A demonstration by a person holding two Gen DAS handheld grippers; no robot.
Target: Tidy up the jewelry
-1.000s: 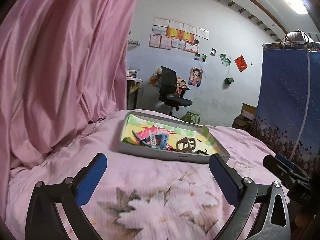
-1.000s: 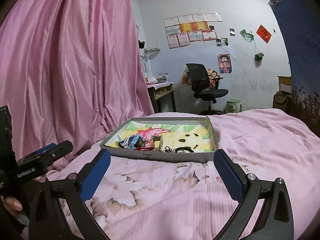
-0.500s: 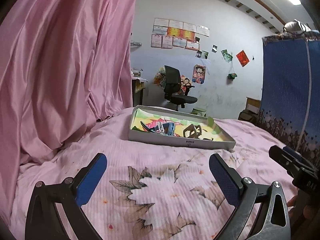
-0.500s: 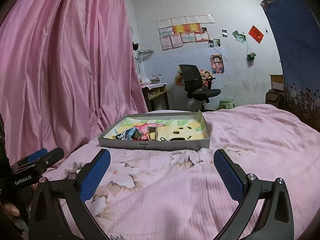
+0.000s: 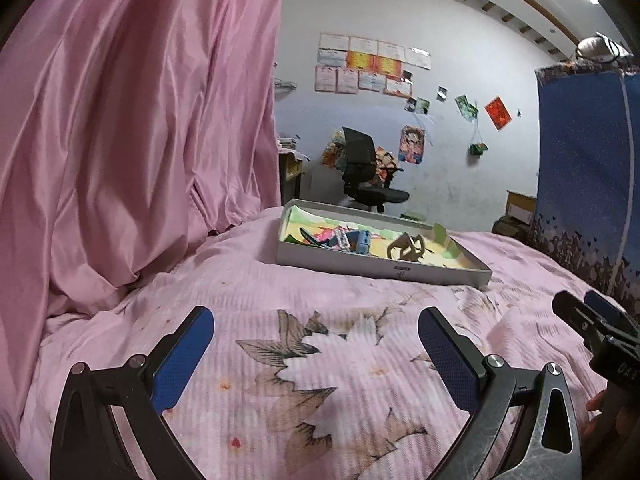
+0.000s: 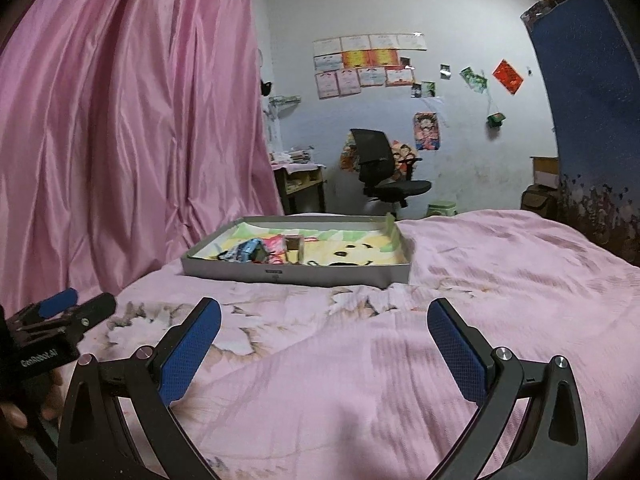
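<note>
Left claw: my left gripper (image 5: 316, 320) is spread wide, nothing between the blue pads (image 5: 182, 360), hovering over the flowered pink bedspread (image 5: 280, 380).
Right claw: my right gripper (image 6: 324, 312) is also wide apart and empty, low over the bedspread (image 6: 400, 380).
Tray location: grey shallow tray (image 5: 380, 270) sits on the bed ahead of both claws, well apart from them, near the pink curtain (image 5: 140, 140).
Tray contents, left view: blue clip-like piece (image 5: 360, 240), a pale beaded strand (image 5: 342, 236) beside it, a tan cut-out stand (image 5: 406, 246) to its right; all bunched toward the tray's left and middle.
Tray contents, right view: same tray (image 6: 296, 274) seen more end-on; a blue-and-pink cluster (image 6: 250, 252) toward the left, a small brown box shape (image 6: 293, 244) in the middle, dark loops (image 6: 340, 264) near the front wall; too small to name each piece.
Only in left view: my right gripper's tip (image 5: 592, 320) at the right edge, side-on, over the bedspread.
Only in right view: my left gripper (image 6: 60, 316) at the left edge, and the cartoon bear face (image 6: 352, 250) printed on the tray's lining.
Both views: black office chair (image 6: 384, 176) and papers on the far wall (image 6: 360, 64).
</note>
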